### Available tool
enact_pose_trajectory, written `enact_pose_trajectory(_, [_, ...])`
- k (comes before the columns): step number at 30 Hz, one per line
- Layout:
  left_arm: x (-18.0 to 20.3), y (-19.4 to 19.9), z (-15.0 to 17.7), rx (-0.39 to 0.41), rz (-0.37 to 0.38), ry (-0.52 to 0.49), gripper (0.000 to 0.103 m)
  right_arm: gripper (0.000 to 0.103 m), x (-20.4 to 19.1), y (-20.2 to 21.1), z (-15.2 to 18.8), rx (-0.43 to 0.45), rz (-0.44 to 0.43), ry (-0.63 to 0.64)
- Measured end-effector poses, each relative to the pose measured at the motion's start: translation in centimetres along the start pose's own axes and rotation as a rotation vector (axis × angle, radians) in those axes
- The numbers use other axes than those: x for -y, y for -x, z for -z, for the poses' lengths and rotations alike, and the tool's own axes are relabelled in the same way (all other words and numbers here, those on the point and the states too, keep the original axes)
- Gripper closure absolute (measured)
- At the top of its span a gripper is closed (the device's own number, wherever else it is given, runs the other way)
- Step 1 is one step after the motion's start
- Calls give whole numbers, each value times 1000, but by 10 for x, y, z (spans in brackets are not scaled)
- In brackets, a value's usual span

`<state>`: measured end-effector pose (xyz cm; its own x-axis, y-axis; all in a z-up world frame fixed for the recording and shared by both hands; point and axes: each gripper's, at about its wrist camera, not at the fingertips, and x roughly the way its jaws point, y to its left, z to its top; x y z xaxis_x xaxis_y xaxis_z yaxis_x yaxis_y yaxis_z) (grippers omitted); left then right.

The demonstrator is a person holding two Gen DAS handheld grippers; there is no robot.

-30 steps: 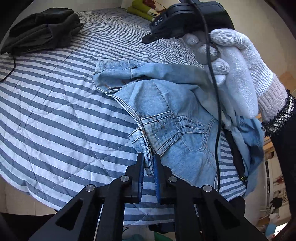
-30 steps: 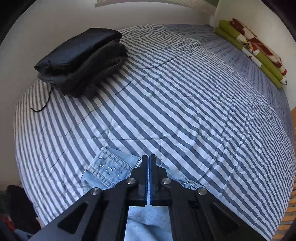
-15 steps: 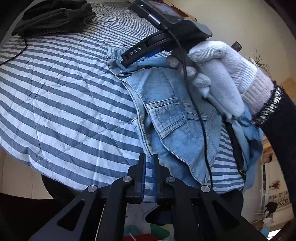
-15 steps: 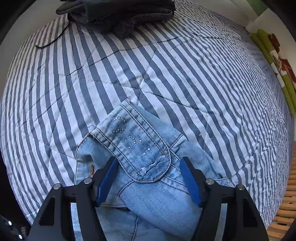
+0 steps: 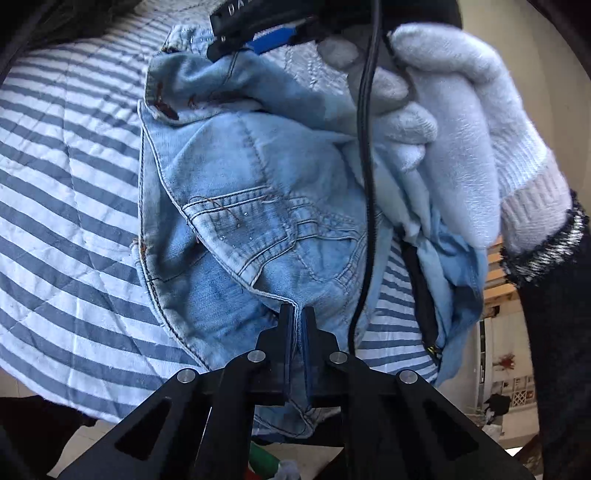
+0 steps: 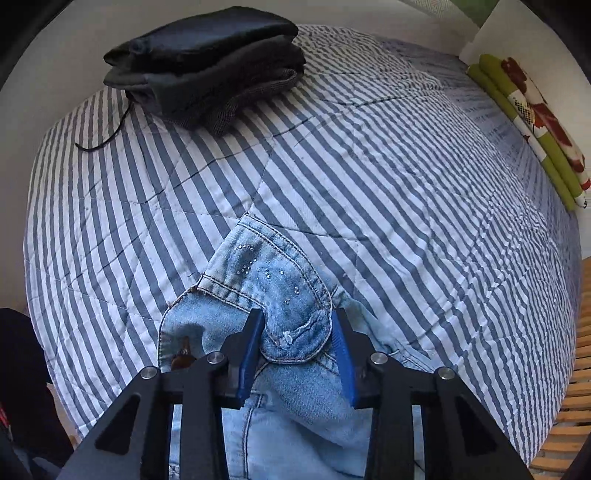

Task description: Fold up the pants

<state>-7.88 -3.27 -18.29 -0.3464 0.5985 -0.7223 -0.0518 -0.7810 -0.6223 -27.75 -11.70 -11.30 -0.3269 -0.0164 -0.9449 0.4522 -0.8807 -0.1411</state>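
Observation:
Light blue jeans (image 5: 236, 221) lie crumpled at the near edge of a striped quilt (image 5: 62, 192). My left gripper (image 5: 295, 314) is shut on a folded seam of the denim below the back pocket. The right gripper (image 5: 255, 33), held by a white-gloved hand (image 5: 465, 122), hovers over the far waistband. In the right wrist view the jeans (image 6: 258, 291) show a studded pocket flap, and my right gripper (image 6: 297, 325) is open with its blue pads on either side of that flap. The legs of the jeans hang off the bed, out of sight.
A stack of dark folded clothes (image 6: 207, 62) sits at the far left corner of the quilt (image 6: 369, 166), with a black cord (image 6: 110, 136) trailing from it. A green and red patterned cloth (image 6: 532, 122) lies along the far right wall. Wooden slats (image 6: 576, 406) show past the right edge.
The right gripper, shut a second ago, opened wide over the studded flap and has now narrowed around it. The left gripper stays shut on the denim and the view has moved closer.

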Motion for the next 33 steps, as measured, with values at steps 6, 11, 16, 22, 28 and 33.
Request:
enact_pose_trajectory(6, [24,76,47,25,0,-187,101,61,8,49,9,50,-147,-15])
enact_pose_trajectory(11, [-8,56,70,-89,-112,-151,103,27,15,48,14,101,-125,-10])
enact_pose_trajectory(16, [-40,50,68,-103,-95,-32,103,27,34,-4,11,23,-129,-71])
enact_pose_trajectory(22, [-48,30,30,-28,-112,9,29,27,21,-56,6,-36,-101,-16])
enact_pose_trajectory(28, [-53,-19,26,-118,-115,56,86,60,4,-69,21,-57,-142,18])
enact_pose_trajectory(33, [-50,-7,18,-66,-76,61,96,94,19,-22,29,19,-80,-88])
